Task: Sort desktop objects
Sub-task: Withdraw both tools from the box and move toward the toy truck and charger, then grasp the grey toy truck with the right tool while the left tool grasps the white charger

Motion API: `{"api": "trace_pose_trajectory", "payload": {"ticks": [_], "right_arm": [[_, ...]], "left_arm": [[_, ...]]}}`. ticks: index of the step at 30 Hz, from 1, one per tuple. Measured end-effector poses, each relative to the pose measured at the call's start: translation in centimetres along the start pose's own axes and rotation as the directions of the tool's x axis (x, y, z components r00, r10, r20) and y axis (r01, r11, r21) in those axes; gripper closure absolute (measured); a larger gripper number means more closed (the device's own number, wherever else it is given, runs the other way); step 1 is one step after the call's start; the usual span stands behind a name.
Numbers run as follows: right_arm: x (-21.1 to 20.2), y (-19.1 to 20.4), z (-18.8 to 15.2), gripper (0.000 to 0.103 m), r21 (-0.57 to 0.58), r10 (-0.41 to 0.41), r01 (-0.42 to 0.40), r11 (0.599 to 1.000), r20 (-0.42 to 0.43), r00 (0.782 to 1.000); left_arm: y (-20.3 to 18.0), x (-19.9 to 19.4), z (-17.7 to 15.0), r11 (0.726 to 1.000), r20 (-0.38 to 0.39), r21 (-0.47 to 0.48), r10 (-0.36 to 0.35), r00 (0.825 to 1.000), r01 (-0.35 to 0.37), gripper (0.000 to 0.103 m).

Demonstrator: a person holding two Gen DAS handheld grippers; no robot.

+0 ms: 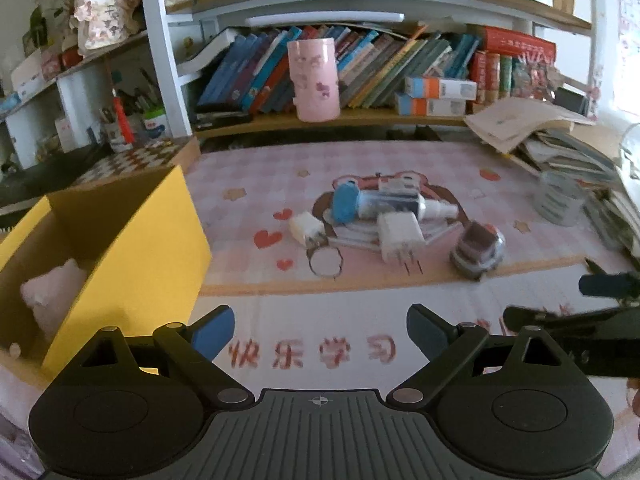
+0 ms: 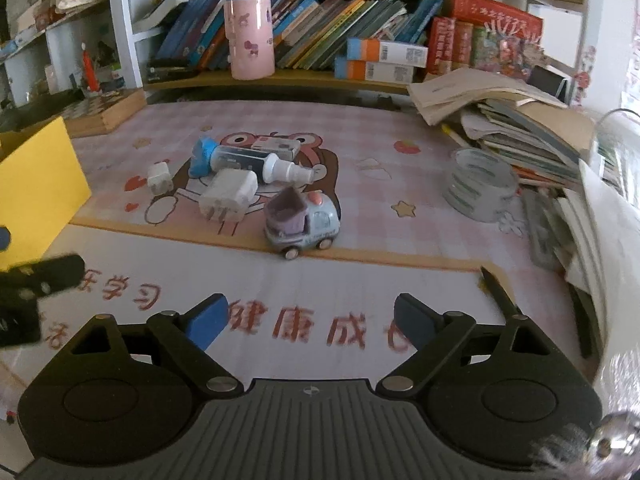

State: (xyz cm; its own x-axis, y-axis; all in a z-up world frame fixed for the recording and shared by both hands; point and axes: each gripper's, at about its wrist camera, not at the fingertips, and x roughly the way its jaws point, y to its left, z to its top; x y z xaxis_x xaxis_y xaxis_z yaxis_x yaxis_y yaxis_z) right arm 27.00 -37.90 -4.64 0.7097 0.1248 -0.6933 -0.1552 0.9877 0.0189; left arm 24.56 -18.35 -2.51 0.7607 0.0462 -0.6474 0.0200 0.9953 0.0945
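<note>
we hold both the left tongs and right tongs wide and empty, since the small pale-blue plastic toy truck, white plug chargers and spray bottle sit ahead, unsorted, the yellow cardboard box waiting left.

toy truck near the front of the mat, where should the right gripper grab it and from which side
Probably across the toy truck body, one finger on each long side, just above the wheels. It stands upright and apart from the big white charger, nearest the open right gripper. Come straight forward and down from the near side; its purple bucket looks too open to pinch.
</note>
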Motion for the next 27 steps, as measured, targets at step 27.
{"api": "trace_pose_trajectory", "payload": {"ticks": [27], "right_arm": [[9.1, -1.6, 4.2, 0.042, -0.173, 0.144, -0.143, 0.974, -0.005, 0.99]], "left_arm": [[-2.6, 7.4, 4.9, 0.999, -0.082, 0.013, -0.046, 0.996, 0.047, 0.02]]}}
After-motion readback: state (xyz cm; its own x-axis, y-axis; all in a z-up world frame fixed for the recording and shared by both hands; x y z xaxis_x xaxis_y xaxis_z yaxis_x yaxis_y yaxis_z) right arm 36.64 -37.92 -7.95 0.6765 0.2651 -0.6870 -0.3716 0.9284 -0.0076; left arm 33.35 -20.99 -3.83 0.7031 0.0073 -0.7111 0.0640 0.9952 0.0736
